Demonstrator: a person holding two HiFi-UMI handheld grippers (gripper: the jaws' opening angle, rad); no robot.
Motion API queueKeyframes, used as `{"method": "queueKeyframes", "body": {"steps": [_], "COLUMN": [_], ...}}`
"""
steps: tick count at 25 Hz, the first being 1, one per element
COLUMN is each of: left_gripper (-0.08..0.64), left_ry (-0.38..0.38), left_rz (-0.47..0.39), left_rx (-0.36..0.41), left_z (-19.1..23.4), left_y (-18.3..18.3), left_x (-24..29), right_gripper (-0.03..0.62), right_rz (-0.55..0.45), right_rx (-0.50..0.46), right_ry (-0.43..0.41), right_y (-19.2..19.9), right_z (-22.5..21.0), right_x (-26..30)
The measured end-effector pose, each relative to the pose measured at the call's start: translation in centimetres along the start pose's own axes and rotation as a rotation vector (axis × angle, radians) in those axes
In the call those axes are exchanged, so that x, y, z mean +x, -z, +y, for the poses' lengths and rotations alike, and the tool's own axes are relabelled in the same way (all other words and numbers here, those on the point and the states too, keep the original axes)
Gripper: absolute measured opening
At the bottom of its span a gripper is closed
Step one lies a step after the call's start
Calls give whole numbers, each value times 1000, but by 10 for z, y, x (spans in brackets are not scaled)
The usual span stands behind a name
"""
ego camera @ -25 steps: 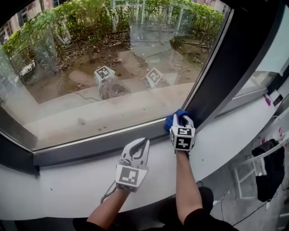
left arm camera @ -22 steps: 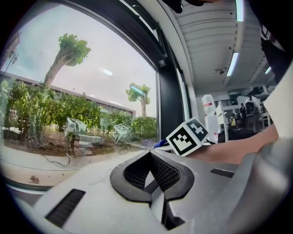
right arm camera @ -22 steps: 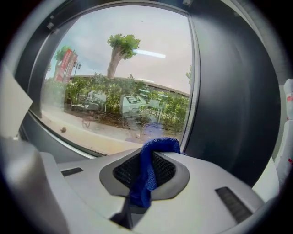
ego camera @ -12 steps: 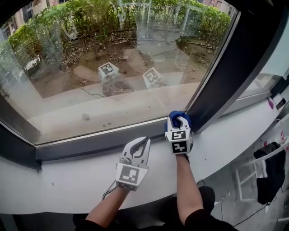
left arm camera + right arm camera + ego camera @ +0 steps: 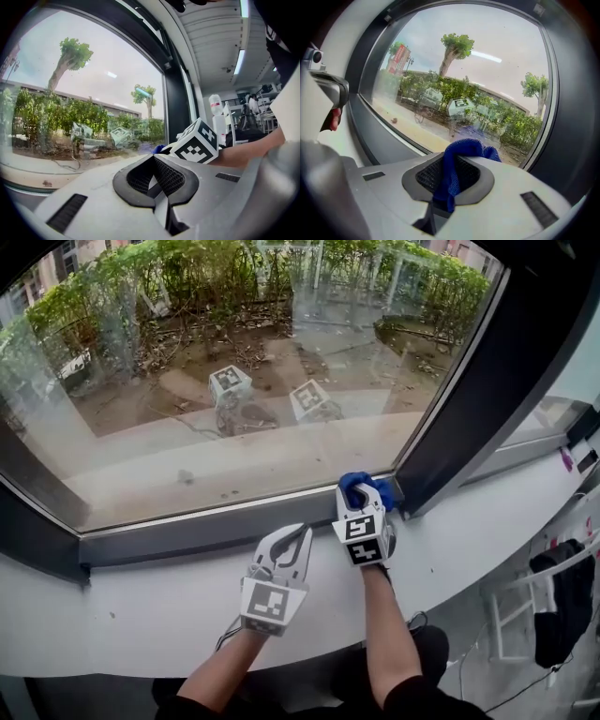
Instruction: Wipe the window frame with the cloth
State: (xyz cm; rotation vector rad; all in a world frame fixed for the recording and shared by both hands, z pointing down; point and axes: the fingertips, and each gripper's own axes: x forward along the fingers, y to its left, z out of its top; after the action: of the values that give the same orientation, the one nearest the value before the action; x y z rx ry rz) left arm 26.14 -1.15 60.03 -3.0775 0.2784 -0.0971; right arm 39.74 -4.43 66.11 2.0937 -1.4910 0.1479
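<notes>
Two grippers, one cloth. The right gripper [image 5: 364, 495] is clamped on the blue cloth [image 5: 368, 485], which sits against the dark frame [image 5: 206, 532] at its near right corner. The left gripper [image 5: 292, 538], jaws closed on nothing, lies over the white sill [image 5: 141, 615] just left. The glass [image 5: 281, 456] shows two cube reflections [image 5: 230, 382].

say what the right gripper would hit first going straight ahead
Likely the window frame, its bottom rail by the corner; the blue cloth in the right gripper seems to touch it.
</notes>
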Motion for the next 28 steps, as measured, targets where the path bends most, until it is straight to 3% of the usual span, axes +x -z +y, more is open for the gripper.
{"method": "queueKeyframes", "body": {"steps": [14,28], "left_gripper": [3,3], "left_ry": [-62,-126], "left_rz": [-1,32], "left_rx": [-11,-6], "left_z": [18,46], "left_y": [5,16], "left_x": [-24,-55], "right_gripper": [32,32], "right_rz": [-38,-76], "right_rx": [-98,-118], "right_ry": [-120,-235], "right_y": [-30,-54], "right_z": [58,110], "right_x": [1,3]}}
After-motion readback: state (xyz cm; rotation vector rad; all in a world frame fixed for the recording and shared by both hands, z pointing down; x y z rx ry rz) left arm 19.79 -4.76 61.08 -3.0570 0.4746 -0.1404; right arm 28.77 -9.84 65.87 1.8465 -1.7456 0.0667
